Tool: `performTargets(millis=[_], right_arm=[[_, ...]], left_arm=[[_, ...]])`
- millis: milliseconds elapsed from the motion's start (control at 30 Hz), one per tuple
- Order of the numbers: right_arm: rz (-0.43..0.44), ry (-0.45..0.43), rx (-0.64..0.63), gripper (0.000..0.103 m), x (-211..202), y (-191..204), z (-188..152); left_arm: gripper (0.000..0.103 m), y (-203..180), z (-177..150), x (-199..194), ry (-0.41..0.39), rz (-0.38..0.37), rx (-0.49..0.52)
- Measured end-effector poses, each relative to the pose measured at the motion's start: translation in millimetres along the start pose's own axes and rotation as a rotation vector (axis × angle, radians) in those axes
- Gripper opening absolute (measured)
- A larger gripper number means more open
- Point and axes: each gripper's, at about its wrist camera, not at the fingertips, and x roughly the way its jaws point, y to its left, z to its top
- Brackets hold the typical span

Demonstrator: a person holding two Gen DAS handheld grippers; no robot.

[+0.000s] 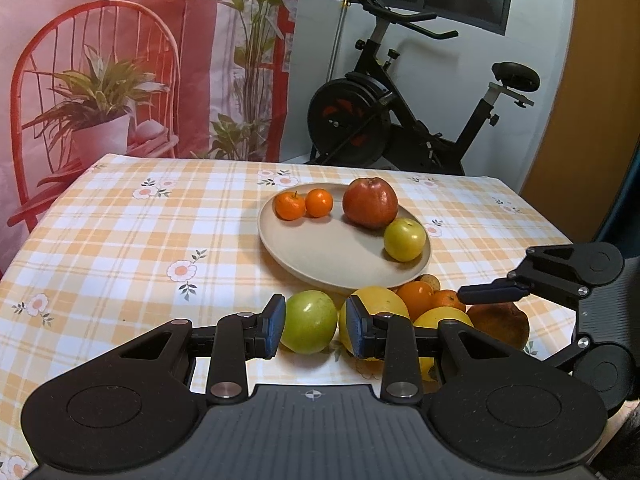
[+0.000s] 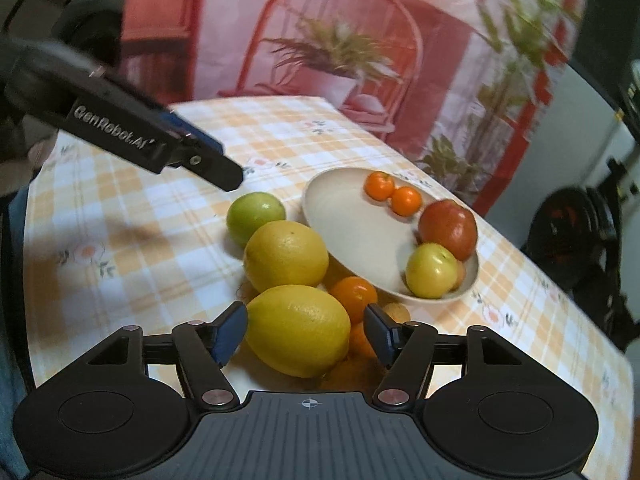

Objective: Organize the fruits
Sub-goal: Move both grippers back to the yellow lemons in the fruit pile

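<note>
A beige plate [image 1: 320,256] [image 2: 344,224] holds two small oranges [image 1: 304,203], a red apple [image 1: 370,202] and a yellow-green apple [image 1: 404,239]. In front of it on the cloth lie a green apple [image 1: 310,322] [image 2: 256,212], two lemons [image 2: 286,260] [image 2: 298,330], oranges [image 1: 416,298] and a brown pear [image 1: 500,324]. My left gripper [image 1: 314,328] is open with the green apple between its jaws. My right gripper [image 2: 306,334] [image 1: 492,292] is open around the near lemon.
The table wears an orange checked cloth with flowers [image 1: 140,232]. An exercise bike [image 1: 400,112] stands behind the far edge. A printed backdrop with a chair and plants [image 1: 120,80] hangs at the back left.
</note>
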Motion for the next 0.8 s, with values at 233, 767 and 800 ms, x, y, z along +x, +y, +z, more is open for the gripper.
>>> performTargets(millis=[233, 767, 800], right_arm=[[0.022, 0.061, -0.137, 0.060, 8.2, 16.1, 8.3], [0.039, 0.117, -0.111, 0.058, 19.3, 13.0, 7.8], [0.055, 0.114, -0.085, 0.058, 19.0, 12.1, 8.7]], left_arm=[[0.035, 0.9, -1.6, 0.8, 0.007, -0.013, -0.008], [0.035, 3.2, -7.6, 1.1, 0.008, -0.055, -0.032], [0.035, 3.8, -8.0, 1.0, 0.008, -0.057, -0.036]])
